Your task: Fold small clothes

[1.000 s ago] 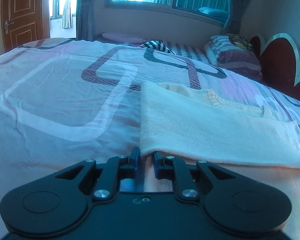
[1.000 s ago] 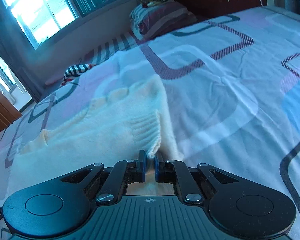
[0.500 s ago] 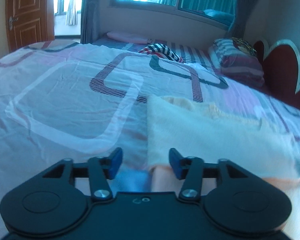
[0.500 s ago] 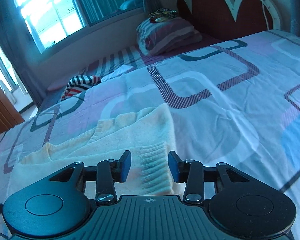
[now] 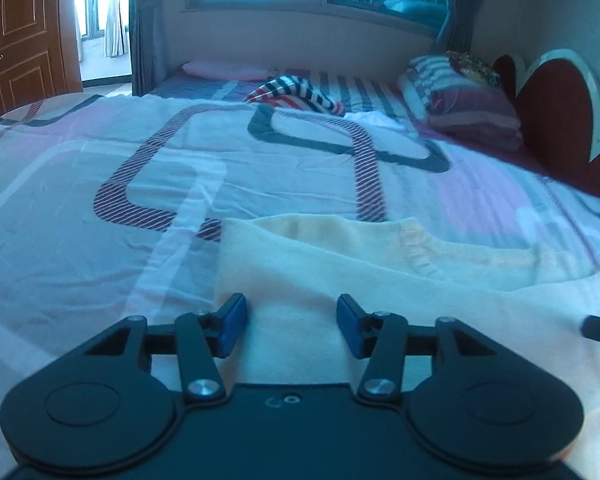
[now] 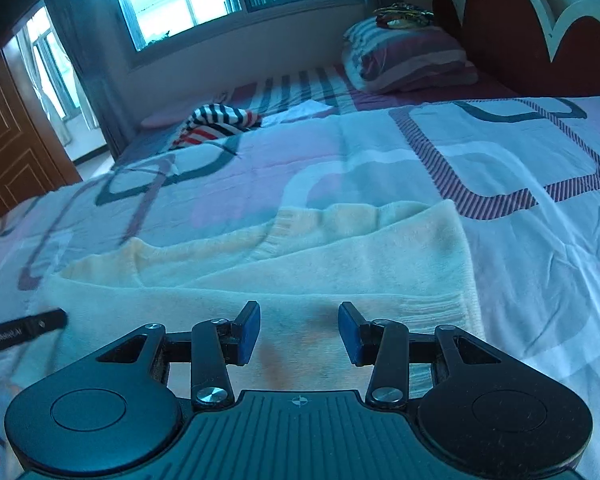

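Folded cream sweater (image 5: 380, 292) on the bed (image 5: 100, 208), its near edge hidden.
Left gripper (image 5: 291, 326) and right gripper (image 6: 299, 330): jaws just opened, apart over it, gripping nothing.

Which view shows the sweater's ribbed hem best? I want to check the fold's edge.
The right wrist view: the cream sweater shows its ribbed hem at the near right corner, sharp and unblocked. The left wrist view shows the sweater mostly as smooth folded layers, with only a ribbed band further back.

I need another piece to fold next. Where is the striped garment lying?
The striped garment lies at the far end of the bed below the window, left of the pillow, well beyond the cream sweater; the right wrist view shows it upper left.
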{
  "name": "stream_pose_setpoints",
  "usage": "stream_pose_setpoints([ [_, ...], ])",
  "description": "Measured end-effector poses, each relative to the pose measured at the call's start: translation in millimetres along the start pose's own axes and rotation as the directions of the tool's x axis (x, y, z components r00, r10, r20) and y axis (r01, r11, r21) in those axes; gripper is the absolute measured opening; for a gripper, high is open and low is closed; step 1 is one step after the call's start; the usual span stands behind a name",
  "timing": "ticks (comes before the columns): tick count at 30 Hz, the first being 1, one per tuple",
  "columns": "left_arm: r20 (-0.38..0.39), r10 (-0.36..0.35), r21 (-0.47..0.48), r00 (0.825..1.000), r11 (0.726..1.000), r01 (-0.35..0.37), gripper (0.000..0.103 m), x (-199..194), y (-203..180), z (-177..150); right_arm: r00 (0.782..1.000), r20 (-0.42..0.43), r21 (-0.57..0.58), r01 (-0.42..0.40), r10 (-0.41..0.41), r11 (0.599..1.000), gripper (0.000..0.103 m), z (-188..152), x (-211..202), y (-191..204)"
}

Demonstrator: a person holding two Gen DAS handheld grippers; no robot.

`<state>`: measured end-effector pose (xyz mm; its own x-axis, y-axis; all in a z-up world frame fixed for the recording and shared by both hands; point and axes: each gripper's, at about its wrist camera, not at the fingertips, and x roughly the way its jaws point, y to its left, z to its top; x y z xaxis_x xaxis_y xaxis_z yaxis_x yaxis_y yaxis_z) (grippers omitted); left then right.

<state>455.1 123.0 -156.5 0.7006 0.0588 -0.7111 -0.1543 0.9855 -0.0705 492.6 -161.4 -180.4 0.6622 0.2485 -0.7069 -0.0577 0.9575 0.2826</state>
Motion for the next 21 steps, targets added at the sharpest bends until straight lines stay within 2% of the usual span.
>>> stream_pose_setpoints([
  [5, -0.003, 0.001, 0.006, 1.0, 1.0, -0.001, 0.051, 1, 2, 2, 0.999, 0.013, -0.022, 0.036, -0.035, 0.999, 0.043, -3, 5, -15],
  [11, -0.015, 0.017, 0.008, 1.0, 1.0, -0.017, 0.05, -3, 0, 4, 0.998, 0.018, 0.012, 0.053, -0.054, 0.999, 0.043, -1, -1, -16],
  [15, -0.01, 0.022, 0.004, 1.0, 1.0, -0.022, 0.049, -17, -3, 3, 1.0, 0.022, 0.043, 0.003, -0.004, 0.999, 0.043, -5, -16, -14],
  [21, -0.01, -0.028, 0.041, 1.0, 0.999, 0.028, 0.05, -39, -17, -7, 0.999, 0.012, 0.035, -0.033, 0.033, 0.999, 0.043, -14, -30, -3],
])
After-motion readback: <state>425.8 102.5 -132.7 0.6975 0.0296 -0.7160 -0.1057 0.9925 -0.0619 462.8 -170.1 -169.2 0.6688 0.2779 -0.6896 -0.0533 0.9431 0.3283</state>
